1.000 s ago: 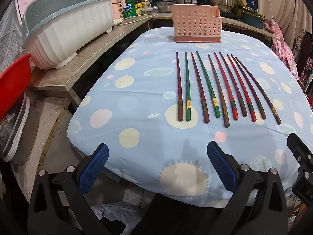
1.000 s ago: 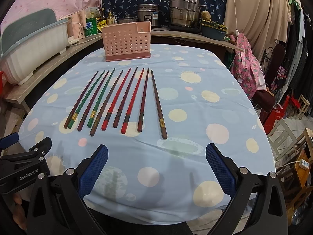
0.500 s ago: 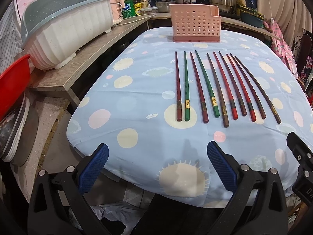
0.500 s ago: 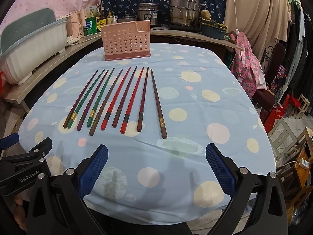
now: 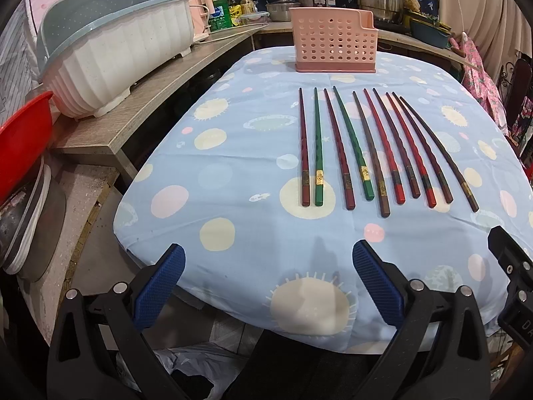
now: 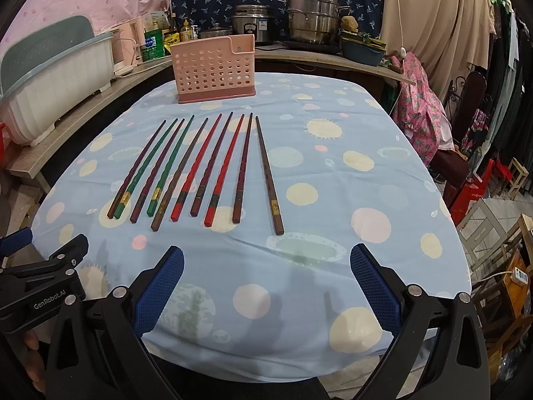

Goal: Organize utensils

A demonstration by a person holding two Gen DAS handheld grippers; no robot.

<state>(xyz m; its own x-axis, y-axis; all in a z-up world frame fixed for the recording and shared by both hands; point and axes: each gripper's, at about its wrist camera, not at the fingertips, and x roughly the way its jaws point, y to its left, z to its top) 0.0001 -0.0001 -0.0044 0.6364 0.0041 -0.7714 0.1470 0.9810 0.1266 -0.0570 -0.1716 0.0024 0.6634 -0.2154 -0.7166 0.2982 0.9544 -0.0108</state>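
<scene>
Several chopsticks [image 5: 366, 146] [image 6: 203, 166] in red, green, maroon and brown lie side by side on the spotted blue tablecloth [image 5: 240, 153] [image 6: 349, 180], thick ends toward me. Behind their tips stands a pink perforated utensil holder [image 5: 333, 45] [image 6: 215, 70]. My left gripper [image 5: 266, 266] hovers open over the table's near left edge, nothing between its blue pads. My right gripper [image 6: 266, 266] is open too, over the near edge just short of the chopsticks' thick ends. The left gripper's body [image 6: 40, 286] shows at the lower left of the right wrist view.
A white dish rack with a grey-blue lid [image 5: 110, 53] sits on a wooden counter [image 5: 140, 106] to the left, a red basin [image 5: 20, 143] below it. Pots [image 6: 313, 16], bottles and a bowl line the back counter. Chairs and stools [image 6: 466, 173] stand to the right.
Both grippers have crept slightly forward toward the table; the chopsticks and holder stay in place, and both grippers remain open.
</scene>
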